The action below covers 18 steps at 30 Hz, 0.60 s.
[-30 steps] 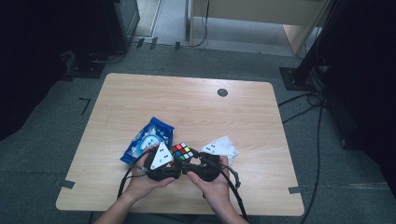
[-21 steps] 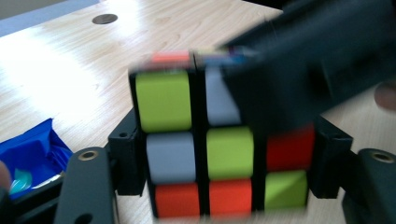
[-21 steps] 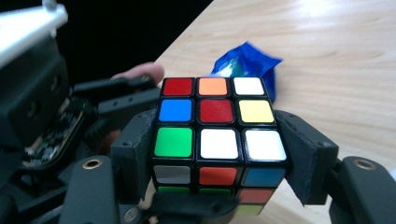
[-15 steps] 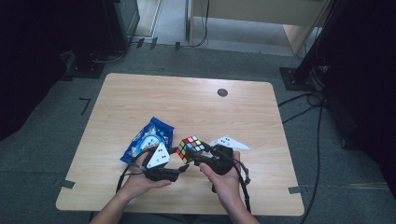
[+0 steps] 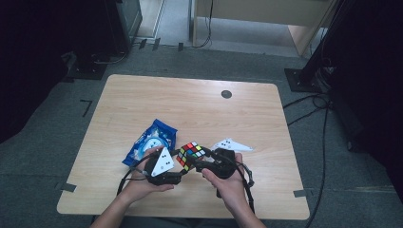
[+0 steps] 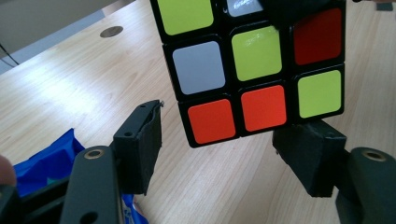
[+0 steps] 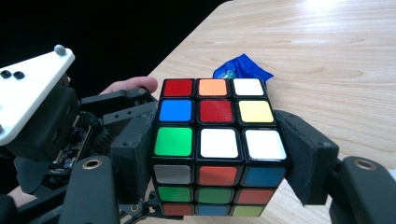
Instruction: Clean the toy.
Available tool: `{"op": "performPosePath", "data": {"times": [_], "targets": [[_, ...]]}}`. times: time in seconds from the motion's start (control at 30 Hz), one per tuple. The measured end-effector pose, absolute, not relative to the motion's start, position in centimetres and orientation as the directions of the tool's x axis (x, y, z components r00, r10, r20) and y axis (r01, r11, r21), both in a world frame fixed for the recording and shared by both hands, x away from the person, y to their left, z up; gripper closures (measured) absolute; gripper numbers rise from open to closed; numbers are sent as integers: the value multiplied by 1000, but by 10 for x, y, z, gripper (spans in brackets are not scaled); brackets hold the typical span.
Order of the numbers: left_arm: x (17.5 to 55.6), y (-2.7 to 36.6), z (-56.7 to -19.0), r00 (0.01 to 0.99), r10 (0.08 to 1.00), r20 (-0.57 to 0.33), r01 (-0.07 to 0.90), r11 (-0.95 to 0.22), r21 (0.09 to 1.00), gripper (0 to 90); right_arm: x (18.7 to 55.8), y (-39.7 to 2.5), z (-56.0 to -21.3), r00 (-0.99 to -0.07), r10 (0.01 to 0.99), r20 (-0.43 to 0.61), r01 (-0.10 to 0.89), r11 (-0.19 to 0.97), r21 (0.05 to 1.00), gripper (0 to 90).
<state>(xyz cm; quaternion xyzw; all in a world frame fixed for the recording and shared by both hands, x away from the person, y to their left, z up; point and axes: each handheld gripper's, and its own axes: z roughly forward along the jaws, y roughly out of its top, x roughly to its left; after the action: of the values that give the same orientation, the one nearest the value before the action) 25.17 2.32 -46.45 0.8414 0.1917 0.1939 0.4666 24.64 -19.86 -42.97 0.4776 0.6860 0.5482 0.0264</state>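
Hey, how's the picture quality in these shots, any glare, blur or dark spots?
High view: dim, soft, floor around the light wooden table nearly black. Left gripper view: glare on the tabletop, and the multicoloured puzzle cube looks slightly soft up close. Right gripper view: cube sharp, background black, far tabletop washed out.

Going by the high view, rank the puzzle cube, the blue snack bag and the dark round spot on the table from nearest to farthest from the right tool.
1. Puzzle cube: clamped in the right tool, near the front middle of the table.
2. Blue snack bag: to the left, past the left tool.
3. Dark round spot: far side of the table, toward the back edge.
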Motion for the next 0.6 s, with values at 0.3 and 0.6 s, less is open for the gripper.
{"op": "performPosePath", "data": {"times": [0.3, 0.6], "targets": [[246, 16, -464, 854, 490, 175, 110, -499, 860, 287, 247, -196, -432, -545, 675, 498, 646, -41, 762, 339], [245, 13, -466, 834, 508, 215, 97, -519, 849, 179, 248, -196, -434, -530, 671, 519, 679, -31, 734, 341]]}}
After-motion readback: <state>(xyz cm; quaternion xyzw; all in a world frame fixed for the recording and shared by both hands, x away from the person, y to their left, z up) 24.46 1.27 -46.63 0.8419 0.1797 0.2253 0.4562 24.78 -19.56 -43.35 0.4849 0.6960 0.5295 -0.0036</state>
